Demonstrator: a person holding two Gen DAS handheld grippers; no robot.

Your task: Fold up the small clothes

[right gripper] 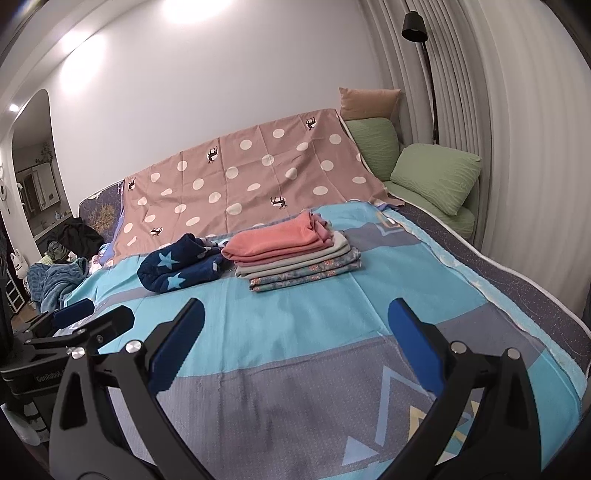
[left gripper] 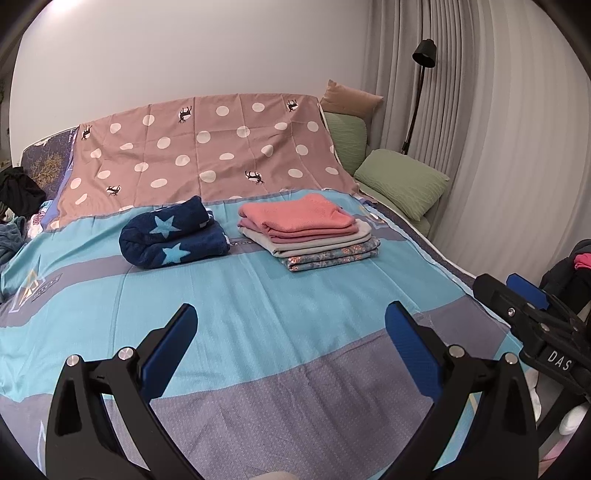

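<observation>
a turquoise and grey bedsheet covers the bed in the middle of the frame. behind it hangs a brown dotted sheet. at the right lie green pillows, and a black floor lamp stands before grey curtains.

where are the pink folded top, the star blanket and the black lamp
pink folded top (left gripper: 295, 218), left wrist view, middle of its upper face
star blanket (left gripper: 171, 236), left wrist view, between the two stars
black lamp (right gripper: 413, 24), right wrist view, on the shade

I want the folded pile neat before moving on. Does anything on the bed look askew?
The folded stack sits fairly square. The navy star garment beside it is bundled loosely, not folded flat. Both grippers are open, empty.
</observation>
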